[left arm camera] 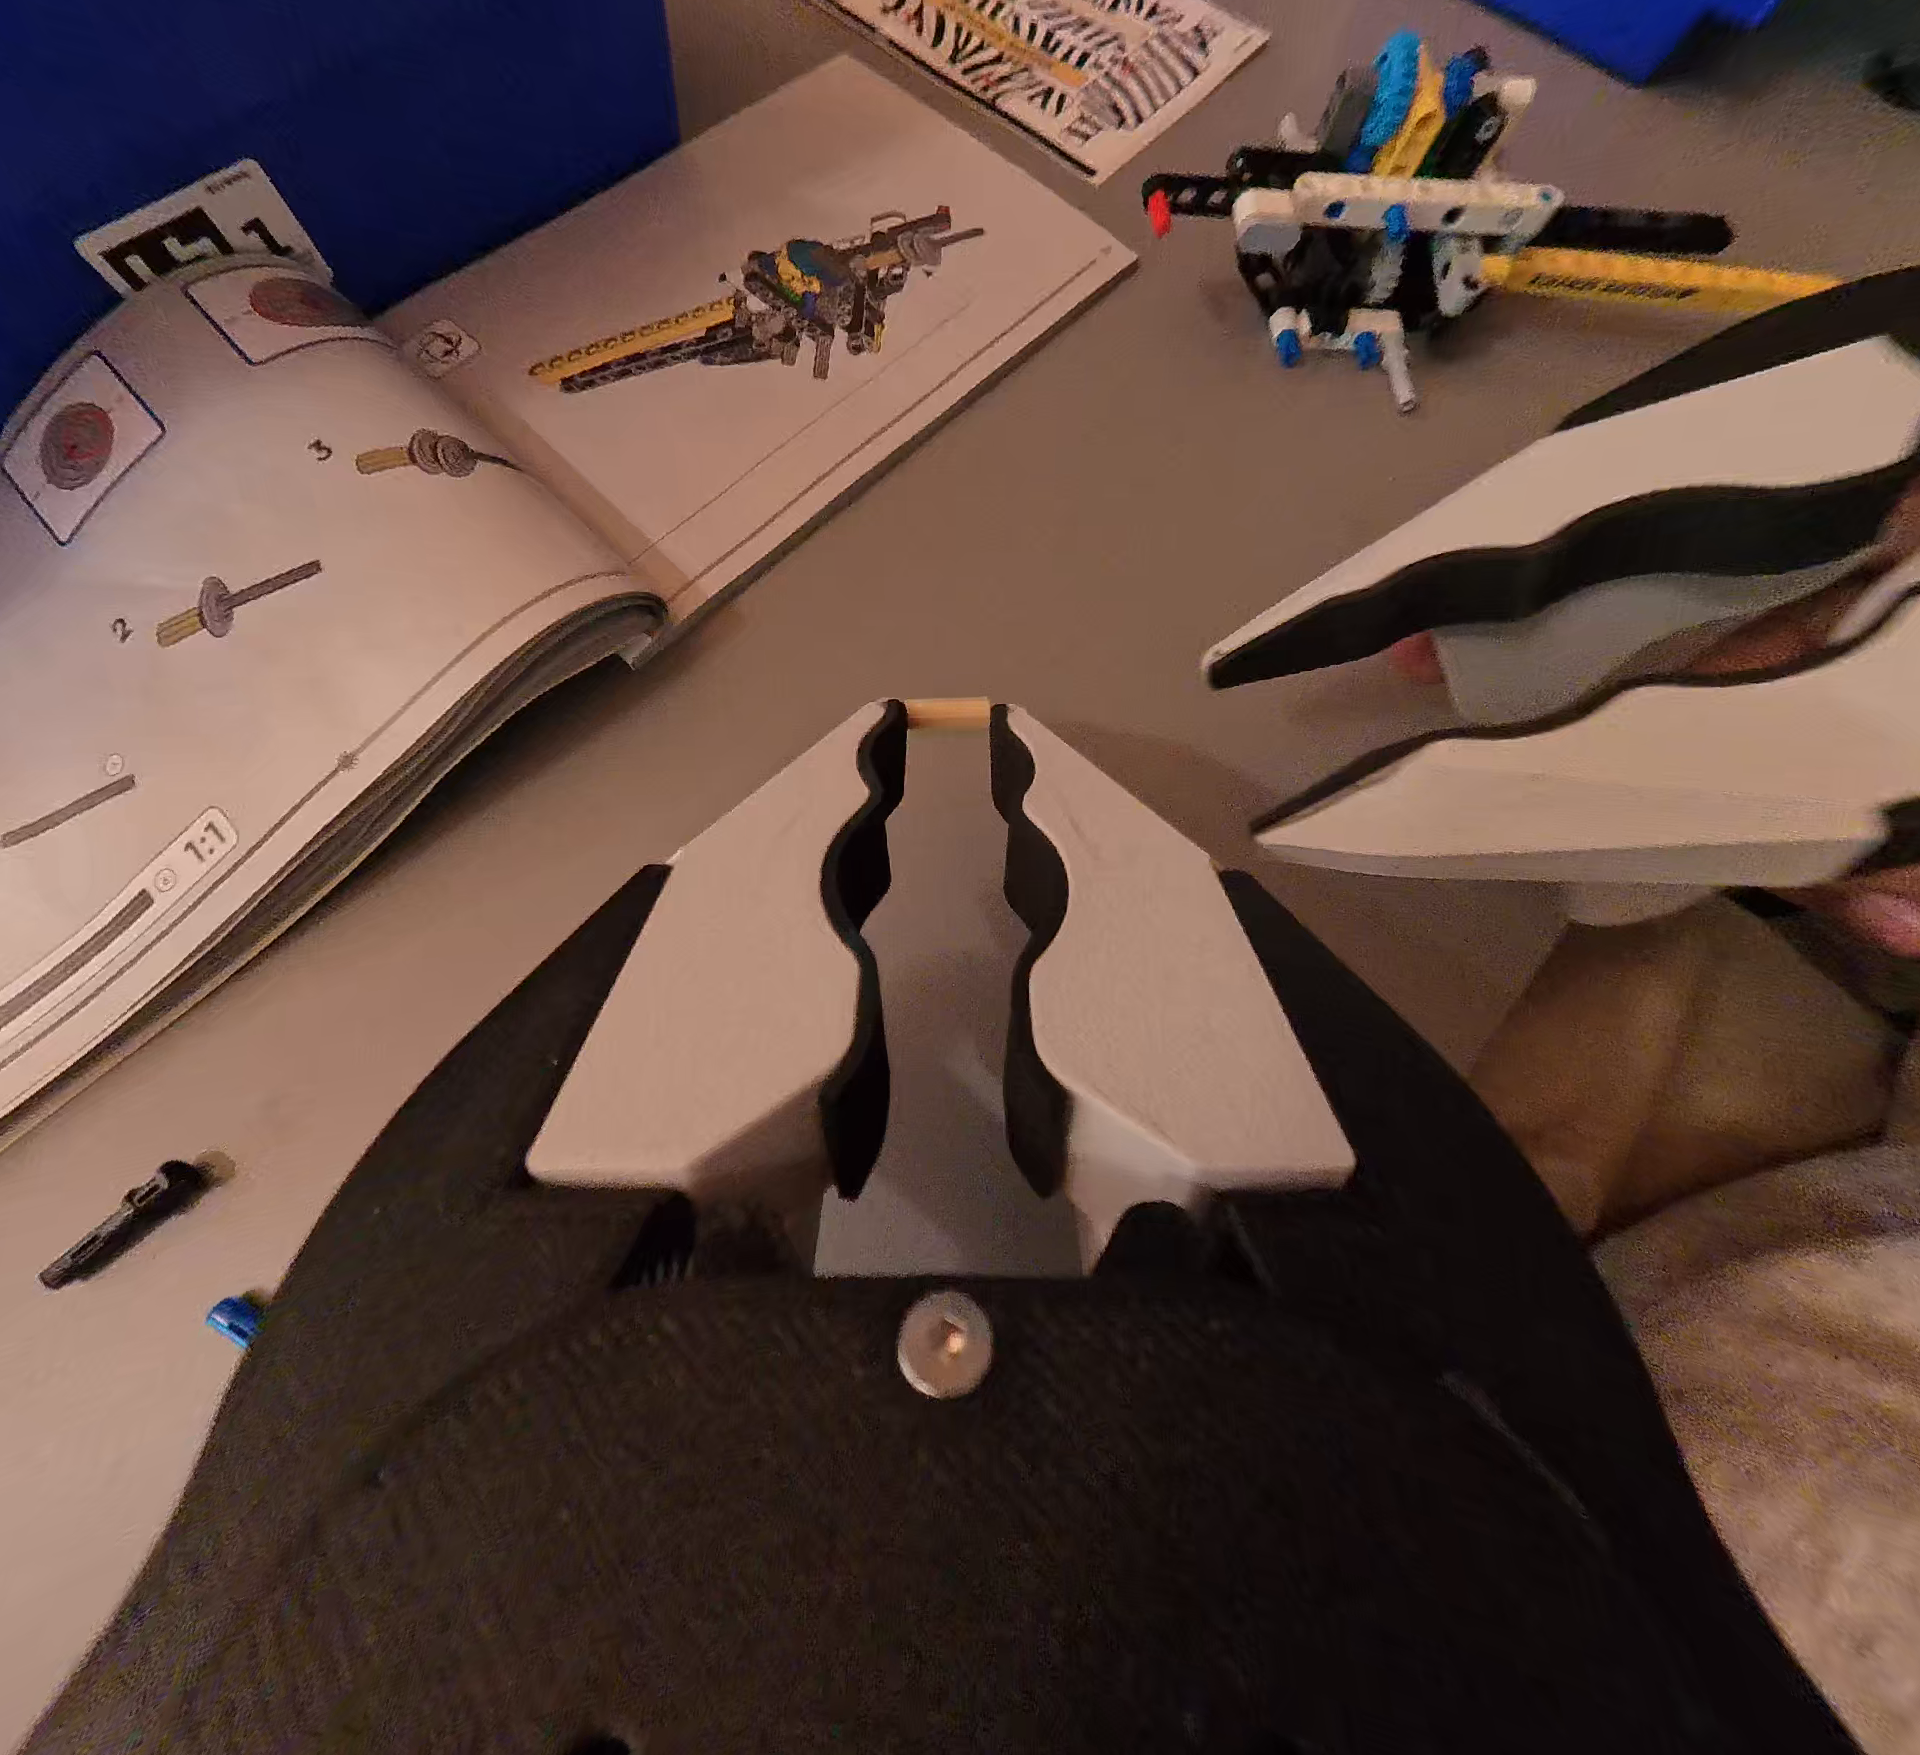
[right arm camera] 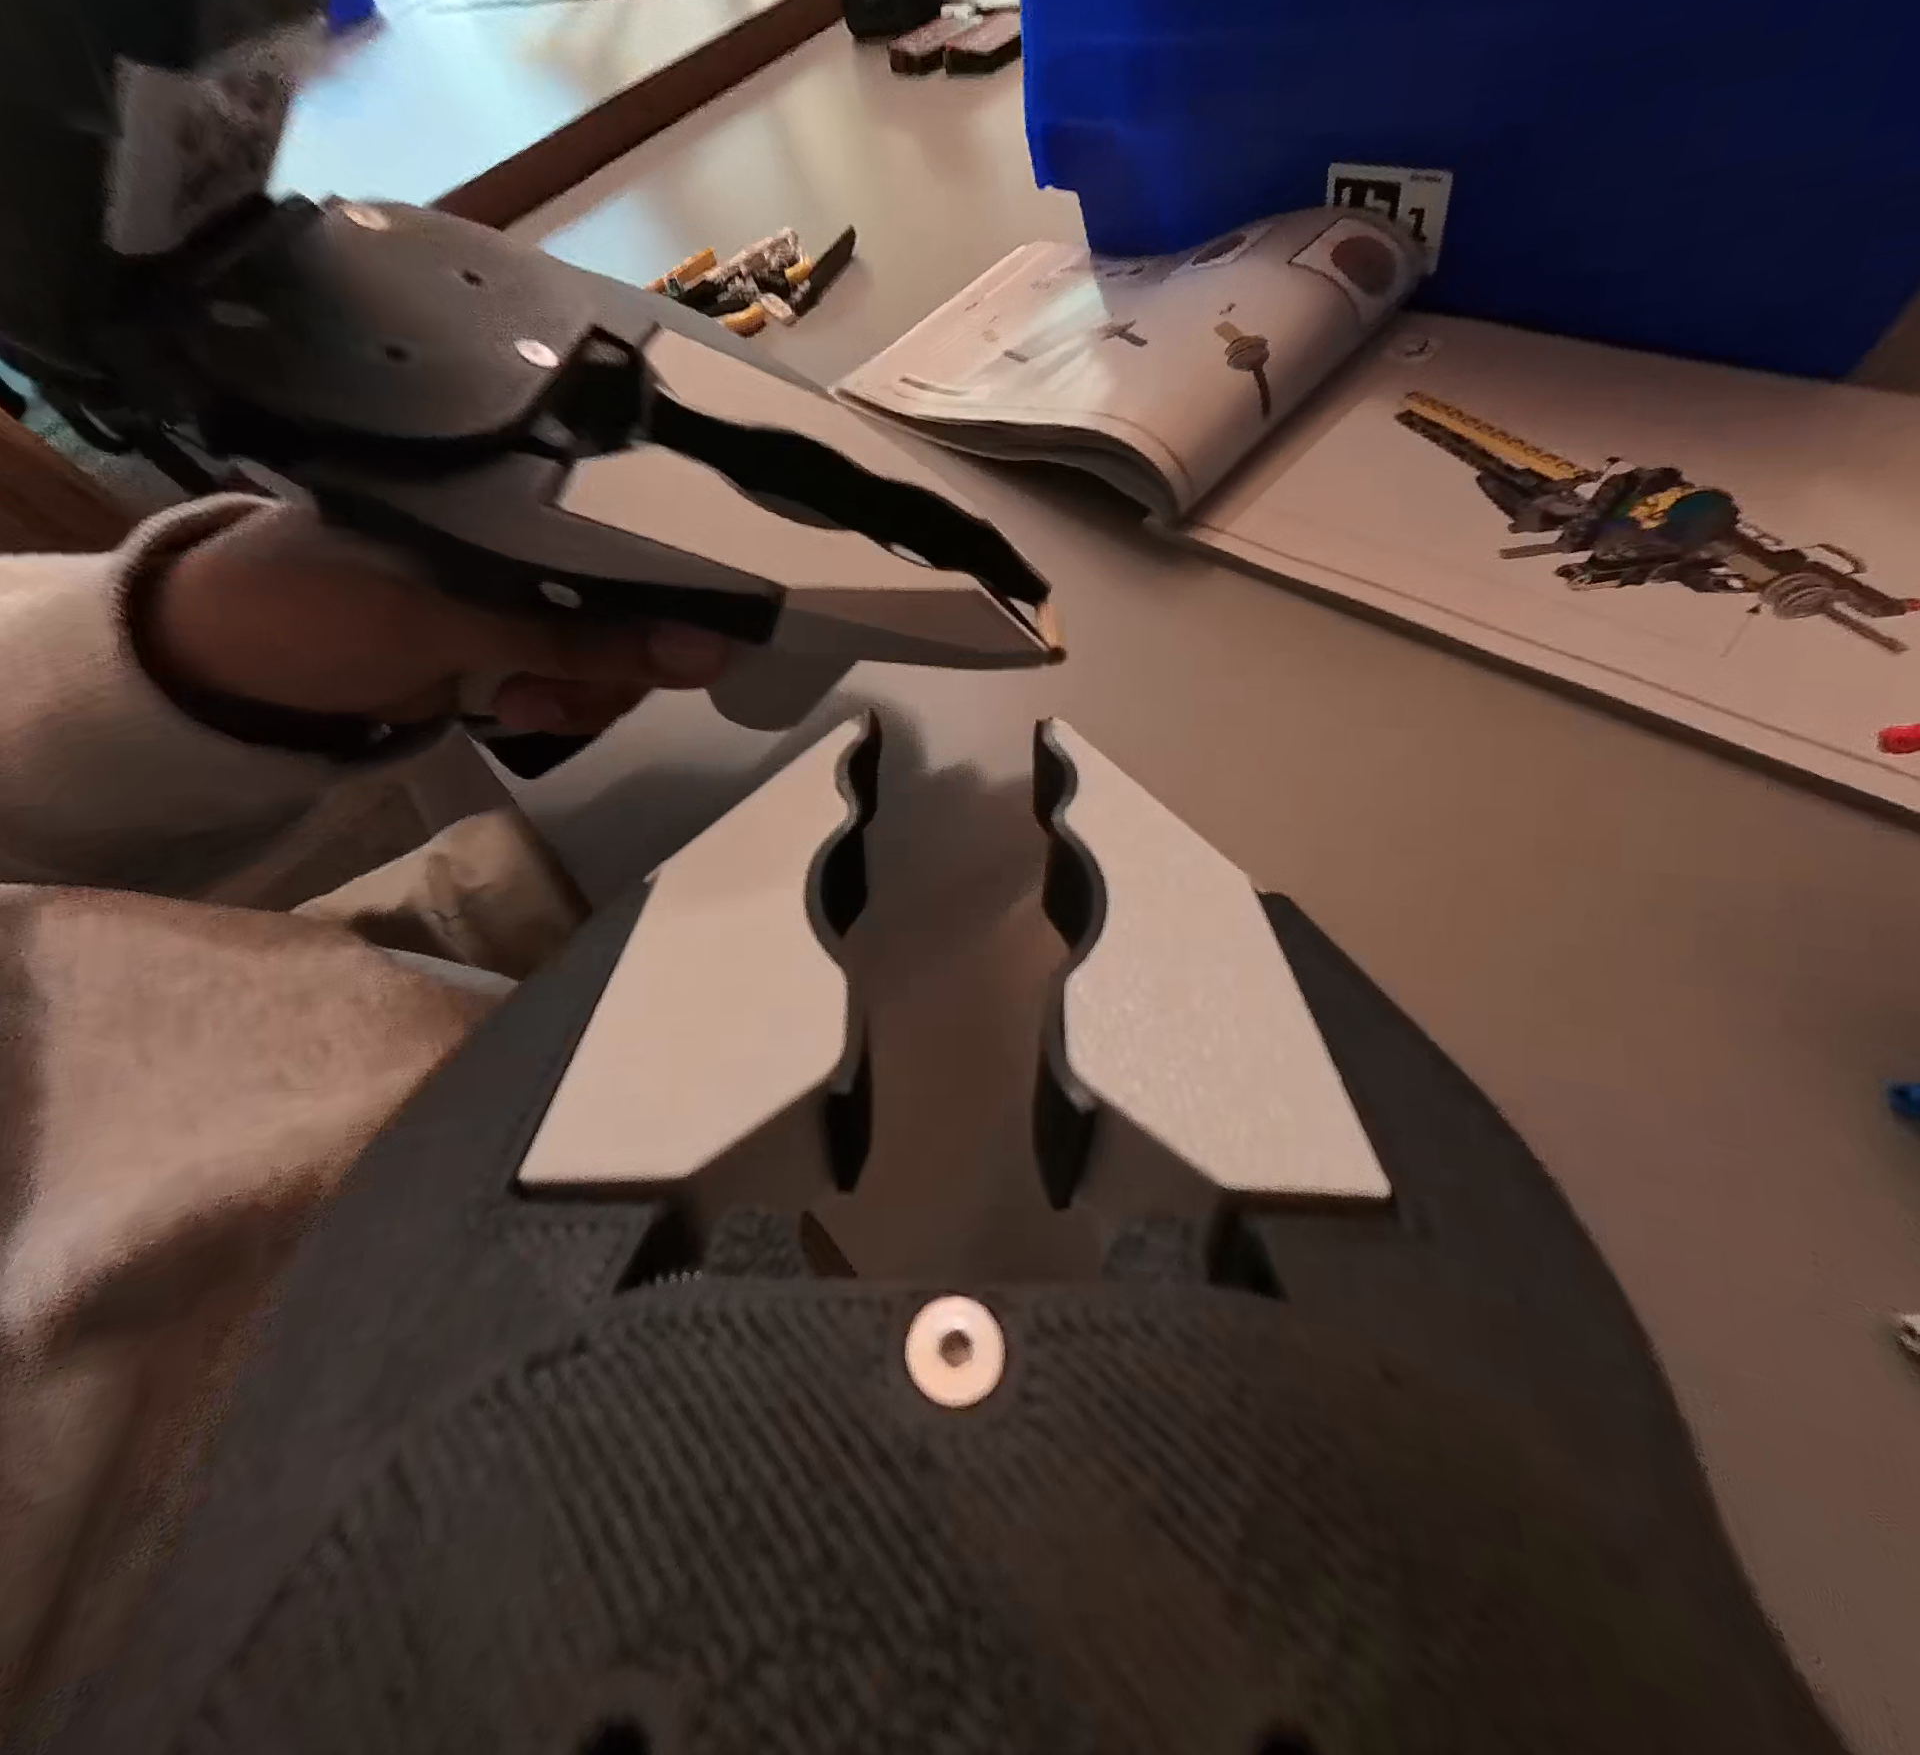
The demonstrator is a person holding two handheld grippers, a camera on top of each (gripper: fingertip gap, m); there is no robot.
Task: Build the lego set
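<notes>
My left gripper (left arm camera: 945,716) is shut on a small tan piece (left arm camera: 945,714), pinched crosswise between its fingertips above the grey table. In the right wrist view the left gripper (right arm camera: 1047,637) comes in from the left, with the tan piece (right arm camera: 1052,633) at its tips. My right gripper (right arm camera: 956,734) is open and empty, just below and in front of the left one. It also shows in the left wrist view (left arm camera: 1242,749), at the right. The partly built model (left arm camera: 1382,240), white, black, yellow and blue, lies on the table at the far right.
An open instruction booklet (left arm camera: 416,510) lies at the left, also in the right wrist view (right arm camera: 1143,396). A striped sticker sheet (left arm camera: 1029,12) lies beyond it. Blue bins (left arm camera: 312,43) stand at the back. A black part (left arm camera: 120,1222) and a blue pin (left arm camera: 234,1316) lie near left. Loose parts (right arm camera: 758,277) lie farther off. The grippers' ends are close to 5 centimetres from one another. My left tips are roughly 15 centimetres from the blue pin (left arm camera: 234,1316).
</notes>
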